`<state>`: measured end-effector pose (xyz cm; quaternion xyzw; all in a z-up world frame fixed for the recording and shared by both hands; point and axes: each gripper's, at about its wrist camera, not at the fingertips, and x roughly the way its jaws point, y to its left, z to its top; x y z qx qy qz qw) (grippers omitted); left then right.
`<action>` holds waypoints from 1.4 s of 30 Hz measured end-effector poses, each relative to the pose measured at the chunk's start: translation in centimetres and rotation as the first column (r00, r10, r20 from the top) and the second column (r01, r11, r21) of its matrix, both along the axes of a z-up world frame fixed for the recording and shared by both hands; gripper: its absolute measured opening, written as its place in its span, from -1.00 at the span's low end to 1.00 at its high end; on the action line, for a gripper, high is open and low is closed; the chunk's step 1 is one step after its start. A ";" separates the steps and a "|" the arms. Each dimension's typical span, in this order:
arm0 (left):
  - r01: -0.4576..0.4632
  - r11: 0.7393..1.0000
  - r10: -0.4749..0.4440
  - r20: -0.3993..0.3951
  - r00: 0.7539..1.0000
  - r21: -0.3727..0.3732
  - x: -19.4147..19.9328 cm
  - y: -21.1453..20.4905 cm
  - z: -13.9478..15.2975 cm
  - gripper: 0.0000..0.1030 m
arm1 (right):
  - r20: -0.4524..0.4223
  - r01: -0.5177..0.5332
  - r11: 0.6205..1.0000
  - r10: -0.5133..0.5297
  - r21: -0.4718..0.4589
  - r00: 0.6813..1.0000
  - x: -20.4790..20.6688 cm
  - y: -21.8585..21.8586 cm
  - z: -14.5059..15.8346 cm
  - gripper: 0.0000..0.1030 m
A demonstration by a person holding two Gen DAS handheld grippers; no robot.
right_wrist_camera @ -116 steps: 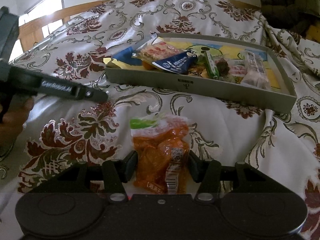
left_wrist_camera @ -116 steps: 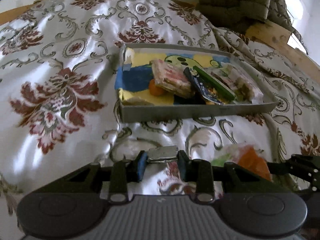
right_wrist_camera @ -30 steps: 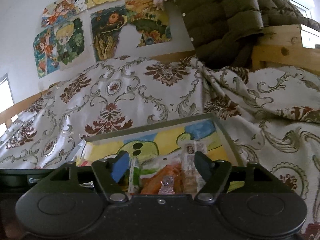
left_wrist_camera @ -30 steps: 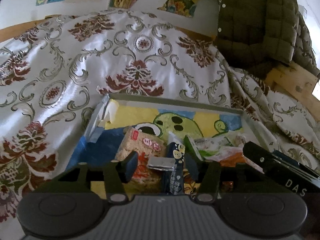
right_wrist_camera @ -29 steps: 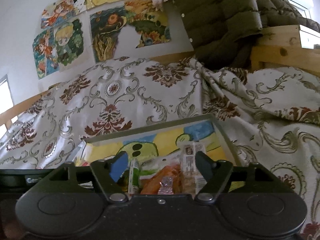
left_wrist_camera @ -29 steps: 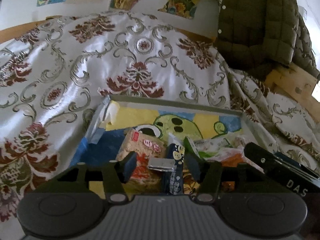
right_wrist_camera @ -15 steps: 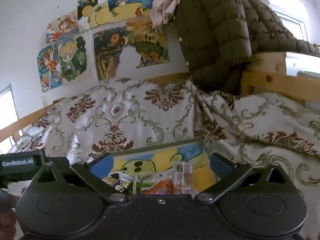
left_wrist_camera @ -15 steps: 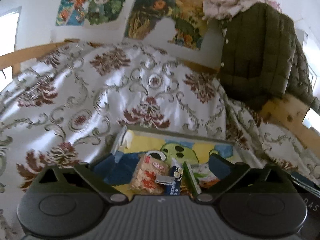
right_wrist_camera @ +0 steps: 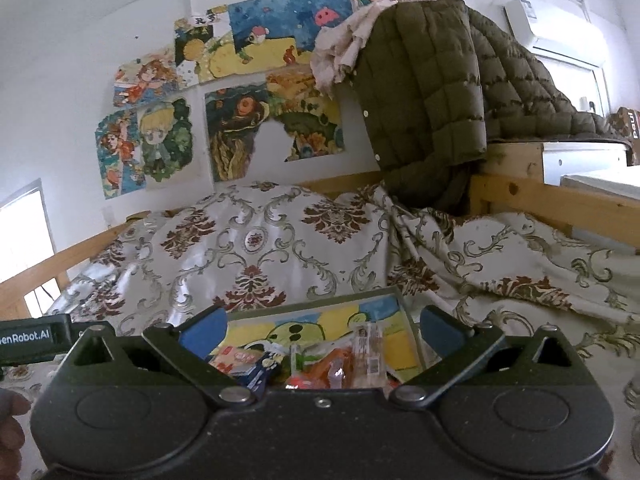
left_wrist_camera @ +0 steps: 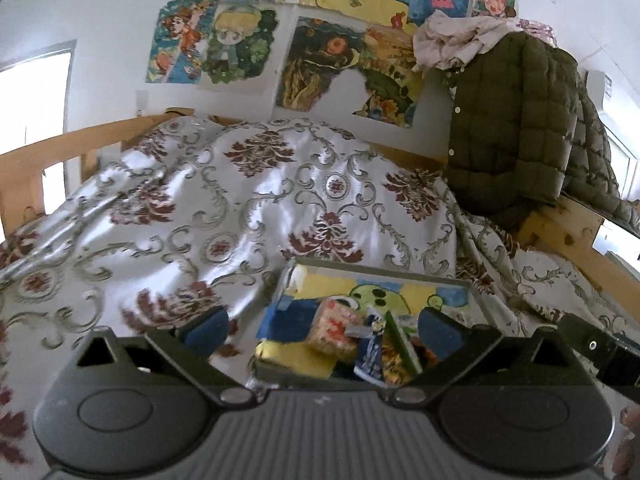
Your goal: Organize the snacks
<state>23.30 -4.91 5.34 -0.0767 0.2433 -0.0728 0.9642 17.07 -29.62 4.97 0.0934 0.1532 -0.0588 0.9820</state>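
Open bedspread (left_wrist_camera: 240,216) lies free from 9 to 12 o'clock of the tray (left_wrist_camera: 376,272); snack packets (left_wrist_camera: 360,332) crowd its floor; quilted jacket (left_wrist_camera: 508,136) blocks 2 o'clock.

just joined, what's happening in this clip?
A person with a handheld gripper in each hand is sorting snacks into a shallow grey tray on a patterned bedspread. Right now the left gripper and right gripper are both wide open and empty, raised above the tray's near edge. The tray holds several packets, including a small silver packet and an orange snack bag. No loose snacks show on the bedspread in either view.
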 end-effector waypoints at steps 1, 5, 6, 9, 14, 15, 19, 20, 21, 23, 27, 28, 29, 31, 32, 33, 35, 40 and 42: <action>-0.004 1.000 0.004 0.002 1.000 0.001 -0.8 0.3 0.0 1.00 | 0.002 -0.002 1.000 0.002 -0.004 1.000 -0.6 0.2 0.1 0.99; -0.017 1.000 0.017 0.007 1.000 0.012 -3.4 1.3 0.0 1.00 | 0.006 -0.008 1.000 0.008 -0.026 1.000 -3.0 1.1 0.5 0.99; -0.021 1.000 0.021 0.007 1.000 0.014 -3.9 1.6 0.0 1.00 | 0.004 -0.007 0.999 0.007 -0.031 1.000 -3.5 1.3 0.6 0.99; -0.030 0.999 0.030 0.008 1.000 0.011 -5.6 2.3 -0.1 1.00 | -0.002 -0.006 0.999 0.005 -0.042 1.000 -5.1 1.8 0.7 0.99; -0.048 0.999 0.048 -0.010 0.999 0.018 -8.3 3.1 -0.6 1.00 | -0.033 0.007 0.998 -0.009 -0.056 0.999 -7.8 2.6 0.3 0.99; -0.051 0.998 0.052 -0.014 0.999 0.019 -8.8 3.3 -0.7 1.00 | -0.039 0.009 0.998 -0.011 -0.058 0.999 -8.2 2.6 0.2 0.99; -0.058 0.997 0.059 -0.026 0.998 0.043 -11.0 3.6 -1.3 1.00 | -0.065 0.014 0.999 -0.017 -0.047 0.998 -10.1 3.0 0.0 0.99; -0.060 0.997 0.061 -0.028 0.998 0.053 -11.4 3.7 -1.4 1.00 | -0.072 0.015 0.999 -0.018 -0.044 0.997 -10.6 3.1 -0.1 0.99; -0.061 0.996 0.063 -0.029 0.998 0.063 -11.9 3.7 -1.6 1.00 | -0.078 0.015 0.999 -0.018 -0.042 0.997 -11.1 3.2 -0.2 0.99; -0.058 0.995 0.060 -0.027 0.998 0.081 -12.9 3.7 -1.8 1.00 | -0.093 0.018 0.999 -0.022 -0.039 0.995 -12.1 3.4 -0.5 0.99; -0.048 0.992 0.052 -0.028 0.998 0.112 -14.5 3.8 -2.3 1.00 | -0.120 0.019 0.999 -0.024 -0.045 0.992 -13.6 4.0 -0.9 0.99; -0.045 0.992 0.049 -0.032 0.998 0.116 -14.8 3.8 -2.4 1.00 | -0.126 0.020 0.999 -0.026 -0.047 0.992 -13.9 4.1 -1.0 0.99; -0.042 0.992 0.047 -0.035 0.998 0.118 -15.1 3.8 -2.5 1.00 | -0.131 0.021 0.999 -0.027 -0.049 0.991 -14.3 4.3 -1.2 0.99; -0.037 0.991 0.042 -0.037 0.998 0.130 -15.8 3.9 -2.7 1.00 | -0.139 0.021 0.998 -0.028 -0.054 0.990 -14.8 4.5 -1.3 0.99; -0.035 0.990 0.040 -0.035 0.999 0.135 -16.1 4.0 -2.9 1.00 | -0.144 0.022 0.998 -0.030 -0.056 0.989 -15.0 4.6 -1.3 0.99; -0.034 0.990 0.039 -0.035 0.999 0.139 -16.5 4.0 -3.0 1.00 | -0.150 0.022 0.998 -0.030 -0.057 0.988 -15.3 4.7 -1.4 0.99; -0.031 0.990 0.037 -0.040 0.999 0.140 -16.9 4.1 -3.2 1.00 | -0.163 0.022 0.998 -0.031 -0.058 0.986 -15.6 4.8 -1.6 0.99; -0.038 0.989 0.046 -0.052 0.998 0.144 -17.5 4.4 -3.7 1.00 | -0.184 0.019 0.997 -0.033 -0.075 0.982 -16.1 5.1 -2.0 0.99; -0.042 0.989 0.050 -0.053 0.997 0.143 -17.6 4.6 -3.8 1.00 | -0.188 0.016 0.996 -0.032 -0.083 0.982 -16.2 5.2 -2.1 0.99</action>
